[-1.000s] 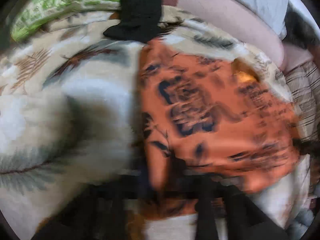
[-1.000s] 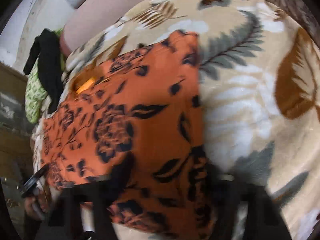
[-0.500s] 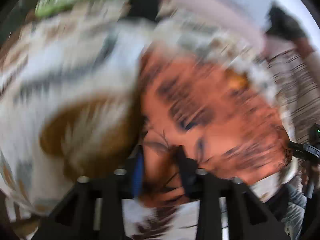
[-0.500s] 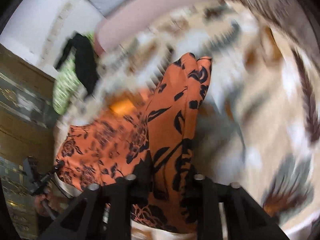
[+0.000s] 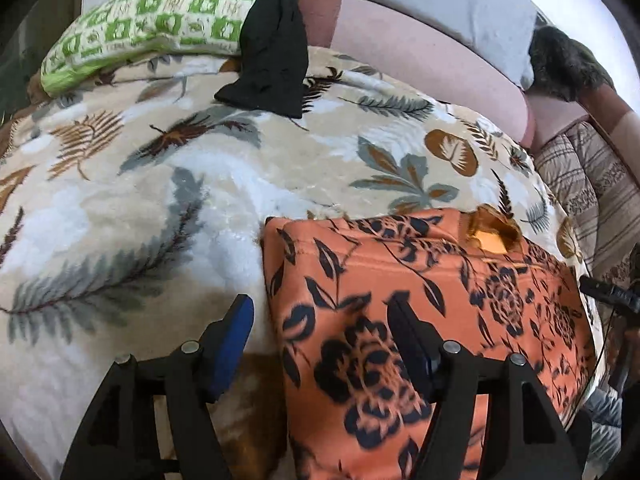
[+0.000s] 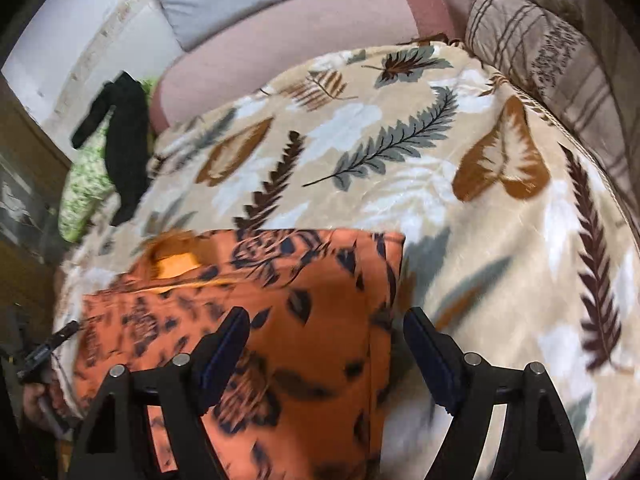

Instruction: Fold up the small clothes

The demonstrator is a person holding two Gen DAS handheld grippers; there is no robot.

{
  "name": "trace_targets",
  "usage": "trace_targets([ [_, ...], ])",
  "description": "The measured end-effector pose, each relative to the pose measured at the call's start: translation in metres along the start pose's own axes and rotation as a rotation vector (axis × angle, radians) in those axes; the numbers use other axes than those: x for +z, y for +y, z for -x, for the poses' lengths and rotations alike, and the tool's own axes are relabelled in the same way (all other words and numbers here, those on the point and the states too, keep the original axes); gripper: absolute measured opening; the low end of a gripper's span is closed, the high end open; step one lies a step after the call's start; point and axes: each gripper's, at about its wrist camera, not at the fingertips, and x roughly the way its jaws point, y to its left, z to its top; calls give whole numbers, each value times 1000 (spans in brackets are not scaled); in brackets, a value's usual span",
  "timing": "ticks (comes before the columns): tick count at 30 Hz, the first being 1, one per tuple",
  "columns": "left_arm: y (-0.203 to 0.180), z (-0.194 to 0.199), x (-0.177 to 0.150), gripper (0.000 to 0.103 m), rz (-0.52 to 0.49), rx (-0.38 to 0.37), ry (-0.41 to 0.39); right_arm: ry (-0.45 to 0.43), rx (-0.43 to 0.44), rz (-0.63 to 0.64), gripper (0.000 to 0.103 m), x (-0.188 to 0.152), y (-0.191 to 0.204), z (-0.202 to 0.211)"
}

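garment: i'm seeing the orange black-flowered cloth [image 5: 424, 312] lying folded on the leaf-print plush blanket [image 5: 168, 200].
left gripper [image 5: 320, 320]: i'm holding it spread wide, gripping nothing.
right gripper [image 6: 326, 334]: i'm keeping its fingers apart, empty, above the cloth's edge.

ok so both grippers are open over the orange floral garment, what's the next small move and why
Probably lower the left gripper and right gripper onto the near edge of the orange garment and pinch it: it lies folded on the leaf-print blanket, both grippers open and holding nothing.

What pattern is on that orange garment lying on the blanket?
The orange garment has dark navy-black flowers and leaves, sharpest in the left wrist view.
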Motion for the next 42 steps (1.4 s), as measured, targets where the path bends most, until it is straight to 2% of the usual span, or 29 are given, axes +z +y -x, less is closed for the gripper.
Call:
trace_targets([
  [2, 1, -8, 3, 70, 4, 3, -3, 25, -12, 20, 72, 5, 0, -13],
  [3, 2, -10, 5, 70, 3, 3, -6, 40, -21, 24, 57, 4, 0, -17],
  [4, 3, -9, 6, 66, -2, 2, -9, 49, -39, 29, 47, 3, -1, -21],
  [6, 1, -14, 10, 36, -30, 13, 5, 60, -50, 31, 35, 3, -3, -20],
  [7, 1, -18, 13, 7, -39, 23, 20, 67, -47, 36, 32, 4, -4, -21],
  [9, -1, -22, 17, 5, -50, 32, 27, 82, -57, 64, 24, 6, -1, -23],
  [12, -9, -10, 20, 5, -94, 43, -43, 78, -75, 102, 13, 11, 4, -19],
  [15, -16, 10, 25, 5, -124, 40, -127, 2, -99, 117, 9, 16, 9, 2],
  [17, -16, 12, 27, 5, -142, 37, -154, -48, -104, 110, 9, 22, 10, 14],
  [18, -14, 7, 29, 5, -141, 60, -148, -66, -120, 111, 9, 24, 10, 16],
  [20, -2, -20, 30, 8, -112, 96, -85, -55, -143, 101, 9, 25, 5, 3],
  [22, 12, -51, 30, 13, -59, 115, -2, -6, -151, 65, 9, 24, -8, -23],
  [25, 11, -49, 33, 24, -70, 138, -30, -9, -88, -67, 11, 20, -32, -35],
  [27, 11, -47, 36, 27, -82, 154, -36, -25, -90, -56, 12, 21, -31, -29],
  [29, 14, -42, 38, 29, -65, 152, -23, -29, -127, -21, 13, 23, -26, -22],
  [31, 12, -24, 36, 29, -60, 166, -55, -51, -150, -21, 13, 26, -24, -8],
  [33, 4, 9, 28, 29, -94, 159, -123, -96, -148, -19, 13, 22, -16, 16],
  [34, 0, 21, 25, 36, -105, 152, -141, -119, -122, -17, 13, 16, -10, 31],
  [35, -5, 34, 18, 52, -113, 139, -157, -132, -85, -14, 14, 10, -4, 43],
  [36, -13, 49, 9, 60, -119, 129, -177, -133, -51, -8, 23, 3, 2, 51],
  [37, -19, 57, 1, 65, -129, 120, -195, -118, 0, 0, 50, -6, 10, 58],
  [39, -33, 65, -14, 65, -181, 89, -209, -95, 90, -2, 88, -23, 20, 62],
  [40, -39, 61, -21, 65, -201, 85, -191, -78, 147, 8, 88, -33, 25, 58],
  [42, -39, 36, -29, 65, -191, 82, -110, -7, 201, 6, 88, -42, 26, 41],
])
